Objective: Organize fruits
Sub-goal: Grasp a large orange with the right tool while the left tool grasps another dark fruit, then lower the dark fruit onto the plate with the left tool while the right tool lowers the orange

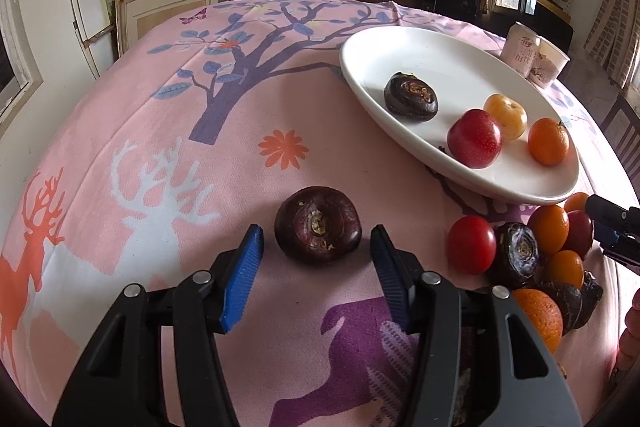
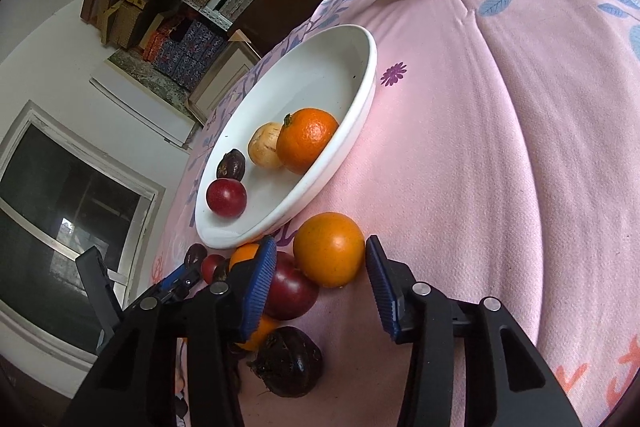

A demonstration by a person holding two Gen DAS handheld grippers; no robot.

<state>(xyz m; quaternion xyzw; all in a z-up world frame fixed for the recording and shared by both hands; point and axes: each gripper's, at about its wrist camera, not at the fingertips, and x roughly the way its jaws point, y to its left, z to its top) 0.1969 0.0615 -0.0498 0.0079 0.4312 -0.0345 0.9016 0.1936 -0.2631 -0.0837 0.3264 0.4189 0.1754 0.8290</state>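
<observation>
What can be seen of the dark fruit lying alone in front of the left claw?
The dark fruit is round and flattened, with glossy maroon-black skin and a rough, pale, dried stem scar in a shallow dimple facing up. It looks firm and whole. It rests directly on the pink printed tablecloth, apart from the fruit pile to its right. The left claw stands open, its blue ribbed pads on either side of the fruit, neither visibly touching it.

From my left wrist view, the right gripper (image 1: 612, 227) is cut off by the frame edge, jaws unreadable. The fruit pile (image 1: 536, 259) is partly hidden behind my left finger. In the right view, my blue pad (image 2: 260, 287) covers part of a dark red plum (image 2: 290, 291).
</observation>
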